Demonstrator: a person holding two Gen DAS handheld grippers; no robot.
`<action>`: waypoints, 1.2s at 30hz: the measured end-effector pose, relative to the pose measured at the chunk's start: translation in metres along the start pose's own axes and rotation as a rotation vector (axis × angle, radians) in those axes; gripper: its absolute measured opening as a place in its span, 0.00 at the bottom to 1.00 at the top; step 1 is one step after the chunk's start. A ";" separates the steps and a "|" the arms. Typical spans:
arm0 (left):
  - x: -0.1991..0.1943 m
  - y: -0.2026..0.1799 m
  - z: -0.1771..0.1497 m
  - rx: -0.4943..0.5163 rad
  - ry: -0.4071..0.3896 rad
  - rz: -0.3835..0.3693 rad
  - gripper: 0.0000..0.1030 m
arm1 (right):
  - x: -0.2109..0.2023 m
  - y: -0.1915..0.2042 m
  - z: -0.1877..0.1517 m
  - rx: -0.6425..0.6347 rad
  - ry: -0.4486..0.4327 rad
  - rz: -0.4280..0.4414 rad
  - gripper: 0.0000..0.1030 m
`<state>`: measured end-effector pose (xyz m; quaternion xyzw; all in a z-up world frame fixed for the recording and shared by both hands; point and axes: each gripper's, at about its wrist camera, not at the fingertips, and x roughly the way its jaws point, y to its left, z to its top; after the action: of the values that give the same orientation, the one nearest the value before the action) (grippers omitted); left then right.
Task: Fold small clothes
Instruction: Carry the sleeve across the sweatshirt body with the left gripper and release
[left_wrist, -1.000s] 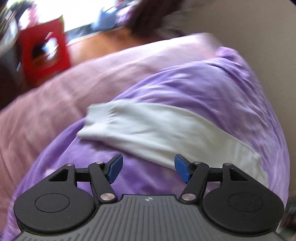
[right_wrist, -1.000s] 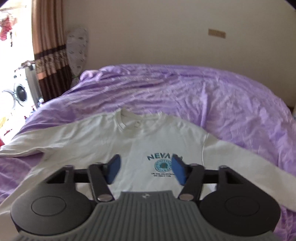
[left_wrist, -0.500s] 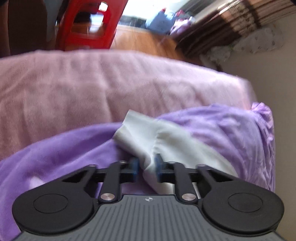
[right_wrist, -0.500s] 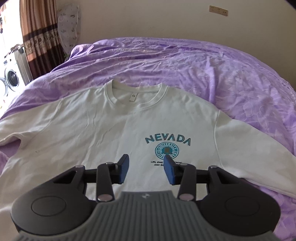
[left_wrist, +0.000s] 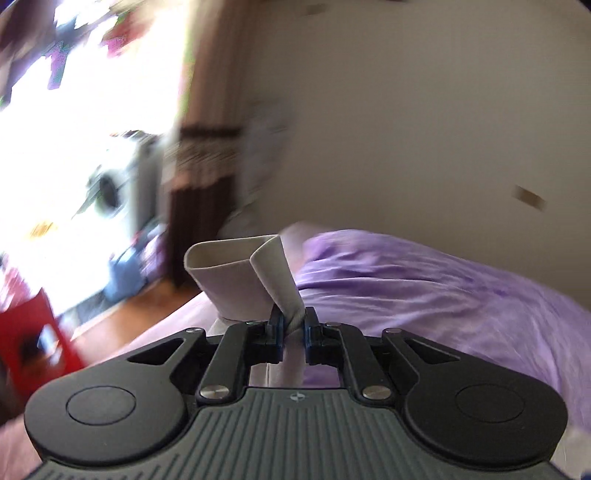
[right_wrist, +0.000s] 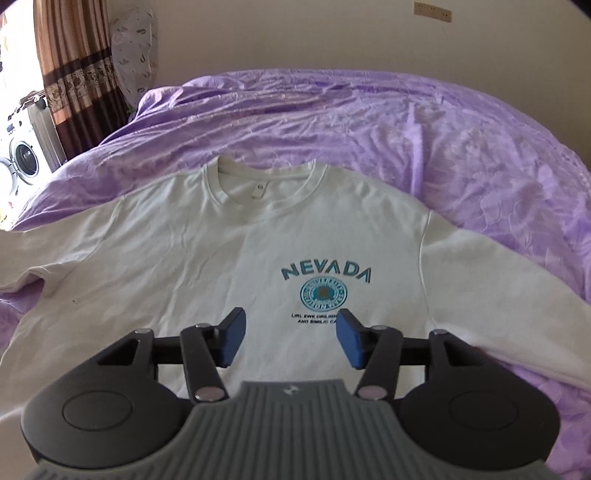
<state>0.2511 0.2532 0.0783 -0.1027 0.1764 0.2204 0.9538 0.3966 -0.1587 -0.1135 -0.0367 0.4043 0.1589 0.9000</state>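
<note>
A white long-sleeved sweatshirt with a blue "NEVADA" print lies face up on the purple bedspread, sleeves spread to both sides. My left gripper is shut on the sweatshirt's left sleeve cuff and holds it lifted above the bed. My right gripper is open and empty, hovering over the lower chest of the sweatshirt just below the print. The right sleeve lies flat toward the right edge.
A beige wall stands behind the bed. A brown curtain and a washing machine are at the left. In the left wrist view a red stool stands on the wooden floor beside the bed.
My left gripper closed on the sleeve cuff and lifted it, swinging up from the bed toward the window. My right gripper moved closer over the sweatshirt's chest and stayed open.
</note>
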 end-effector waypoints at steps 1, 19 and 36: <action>0.000 -0.025 0.000 0.049 -0.011 -0.026 0.09 | -0.004 0.000 0.002 -0.001 -0.004 0.000 0.48; 0.076 -0.219 -0.225 0.625 0.494 -0.494 0.21 | 0.028 -0.017 -0.009 0.152 0.102 0.143 0.31; 0.075 -0.091 -0.149 0.408 0.522 -0.431 0.44 | 0.095 0.000 -0.007 0.448 0.343 0.368 0.38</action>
<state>0.3122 0.1615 -0.0764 0.0016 0.4276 -0.0579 0.9021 0.4504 -0.1359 -0.1883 0.2096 0.5747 0.2174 0.7606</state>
